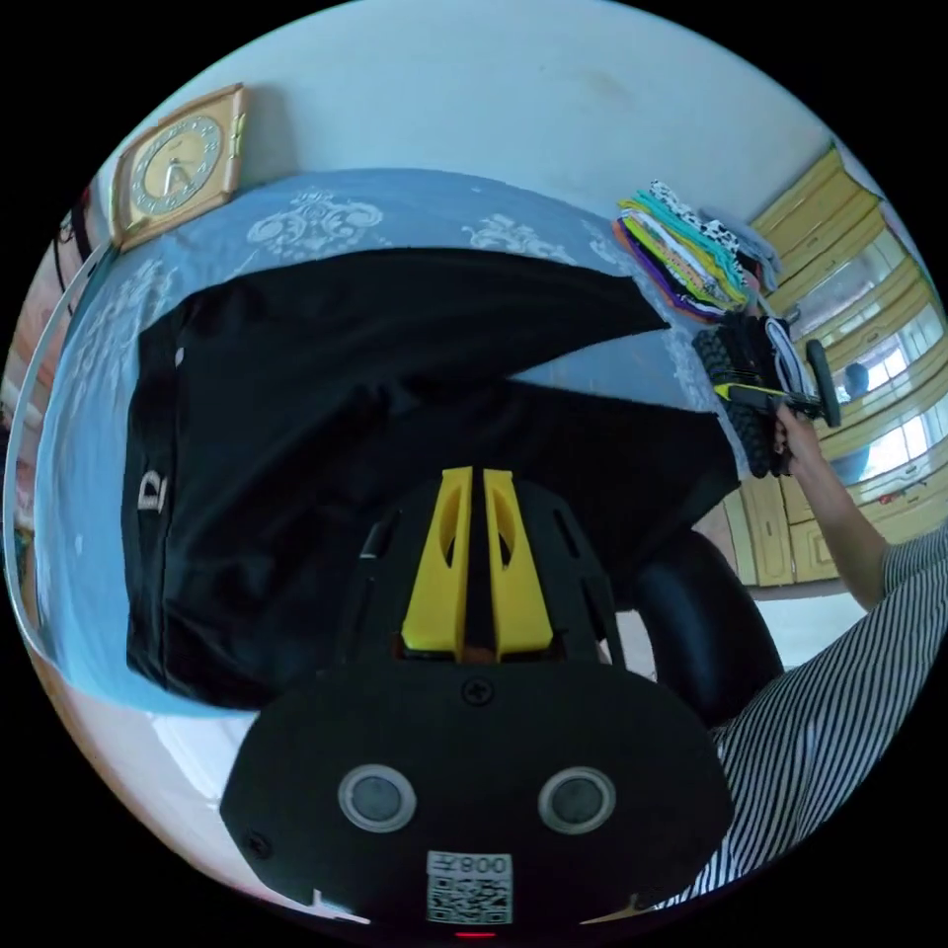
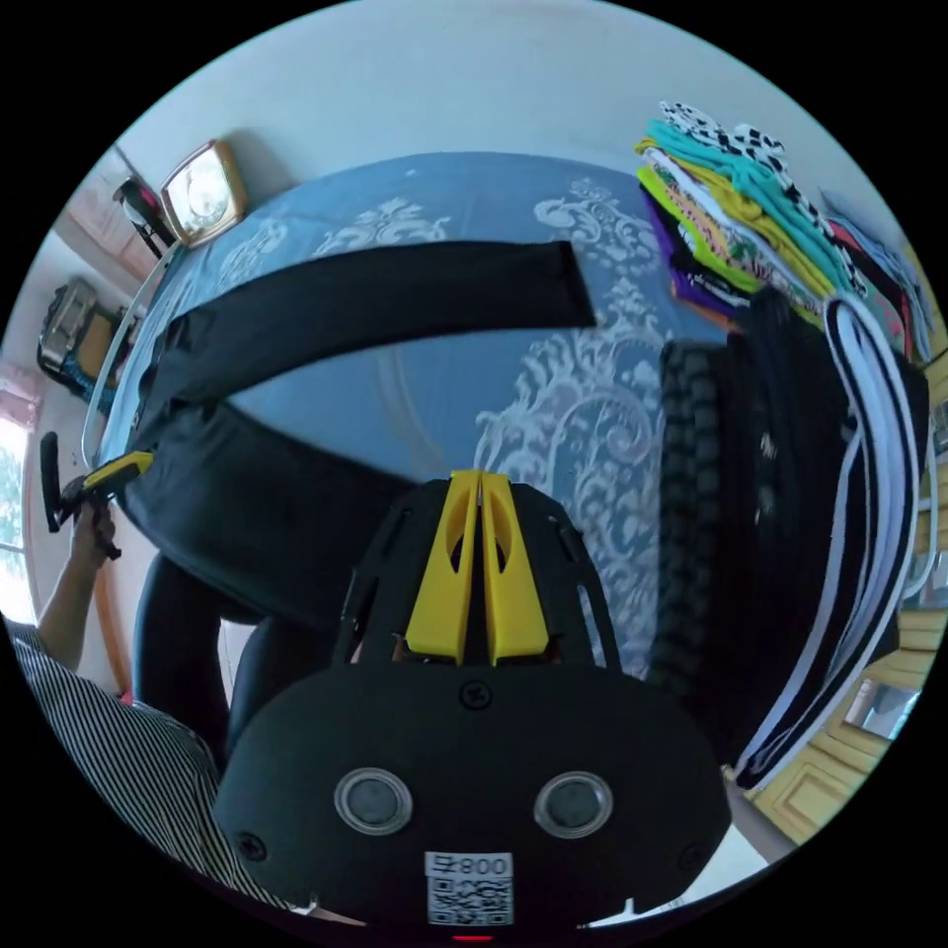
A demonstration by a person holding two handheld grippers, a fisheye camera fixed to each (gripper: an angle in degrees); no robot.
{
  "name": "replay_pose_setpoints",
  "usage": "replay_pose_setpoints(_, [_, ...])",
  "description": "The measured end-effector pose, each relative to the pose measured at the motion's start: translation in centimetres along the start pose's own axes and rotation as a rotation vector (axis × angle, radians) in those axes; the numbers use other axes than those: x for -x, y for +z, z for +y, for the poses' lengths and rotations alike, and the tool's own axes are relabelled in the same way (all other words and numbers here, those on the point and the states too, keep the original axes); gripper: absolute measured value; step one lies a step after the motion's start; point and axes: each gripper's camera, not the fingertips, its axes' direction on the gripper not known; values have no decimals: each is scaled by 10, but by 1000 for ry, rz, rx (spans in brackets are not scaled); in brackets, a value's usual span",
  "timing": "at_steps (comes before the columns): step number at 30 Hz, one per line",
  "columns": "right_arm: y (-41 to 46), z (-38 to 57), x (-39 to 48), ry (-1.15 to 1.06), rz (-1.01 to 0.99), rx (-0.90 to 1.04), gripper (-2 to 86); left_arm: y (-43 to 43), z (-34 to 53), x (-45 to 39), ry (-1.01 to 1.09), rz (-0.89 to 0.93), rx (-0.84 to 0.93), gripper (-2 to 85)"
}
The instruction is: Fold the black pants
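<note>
The black pants [image 1: 326,395] lie spread on a table under a blue patterned cloth [image 1: 326,212], waistband with a white mark to the left, two legs reaching right. My left gripper [image 1: 479,476] hovers over the nearer leg, yellow jaws shut with nothing between them. A hand holds the right gripper [image 1: 775,397] beyond the leg ends. In the right gripper view one leg [image 2: 395,286] runs across the cloth [image 2: 553,395] and the other leg [image 2: 267,504] hangs near the table edge. My right gripper [image 2: 481,479] is above the cloth, jaws shut and empty. The left gripper [image 2: 104,476] shows at far left.
A stack of colourful folded clothes [image 2: 750,197] and a pile of dark folded clothes [image 2: 790,494] stand at the table's end. A clock [image 1: 178,163] leans against the wall. A black chair [image 1: 701,632] is beside the table, near a person's striped sleeve [image 1: 839,681]. Yellow cabinets [image 1: 839,227] stand behind.
</note>
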Motion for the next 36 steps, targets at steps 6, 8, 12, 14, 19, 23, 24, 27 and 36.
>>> replay_pose_setpoints(6, [-9,28,7,35,-42,134,0,0,19,23,-122,-47,138,4])
replay_pose_setpoints(8, [-29,18,-1,71,-82,144,1,-15,15,25,-142,-40,117,2])
replay_pose_setpoints(12, [-95,4,17,-8,-51,52,1,-54,13,13,-100,-79,38,1])
replay_pose_setpoints(14, [-112,-2,37,-84,-33,76,1,-57,14,11,-96,-133,86,1])
replay_pose_setpoints(19, [-94,-15,70,-166,76,194,2,-32,11,18,-112,-190,235,1])
replay_pose_setpoints(23, [-118,-33,80,-202,185,190,1,-38,-5,18,-96,-223,277,1])
replay_pose_setpoints(24, [-121,-35,80,-213,196,184,1,-39,-7,18,-97,-223,279,1])
replay_pose_setpoints(27, [-140,-47,73,-198,198,158,2,-46,-15,26,-146,-201,269,1])
replay_pose_setpoints(36, [-203,-104,37,-189,127,197,1,-84,-37,46,-86,-84,220,0])
